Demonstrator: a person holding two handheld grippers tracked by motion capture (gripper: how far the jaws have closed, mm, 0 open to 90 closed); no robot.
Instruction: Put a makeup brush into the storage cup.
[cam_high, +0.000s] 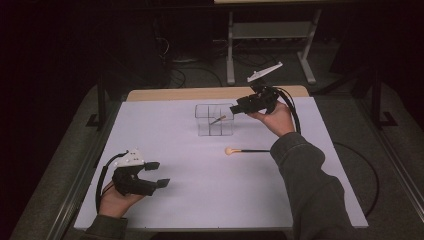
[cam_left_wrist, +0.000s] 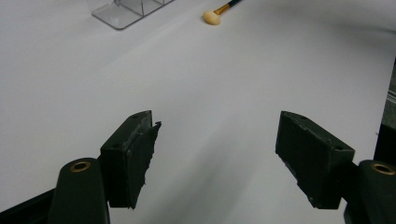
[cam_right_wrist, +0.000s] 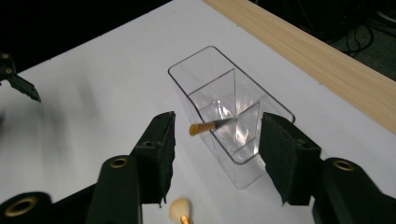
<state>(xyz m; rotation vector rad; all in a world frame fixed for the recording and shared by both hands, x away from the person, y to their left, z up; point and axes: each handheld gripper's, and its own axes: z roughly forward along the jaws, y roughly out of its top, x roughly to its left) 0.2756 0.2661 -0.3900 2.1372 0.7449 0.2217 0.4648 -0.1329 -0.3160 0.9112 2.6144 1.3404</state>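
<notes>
Above a white table (cam_high: 200, 200), the right gripper (cam_high: 239, 107) hangs over a clear plastic organizer (cam_high: 215, 120), its jaws parted with nothing between the pads, which touch neither the box nor the brush below. In the right gripper view the two black pads (cam_right_wrist: 161, 144) stand apart on either side of a small brush (cam_right_wrist: 210, 126), which leans tilted inside one compartment of the divided organizer (cam_right_wrist: 224, 116), its tan end poking up past the rim and free of the gripper. The organizer stands upright near the table's far, wood-coloured edge (cam_high: 210, 93). A second brush (cam_high: 245, 150), with a pale rounded head and a dark handle, lies flat on the table just in front of the organizer, near the person's right sleeve (cam_high: 305, 175); its head also shows at the bottom of the right gripper view (cam_right_wrist: 179, 210) and at the top of the left gripper view (cam_left_wrist: 212, 16). Well apart, at the near left of the table, the left gripper (cam_high: 156, 175) is held low over the bare surface in the person's left hand (cam_high: 117, 200), jaws spread wide and empty, the pads (cam_left_wrist: 140, 154) gripping nothing.
</notes>
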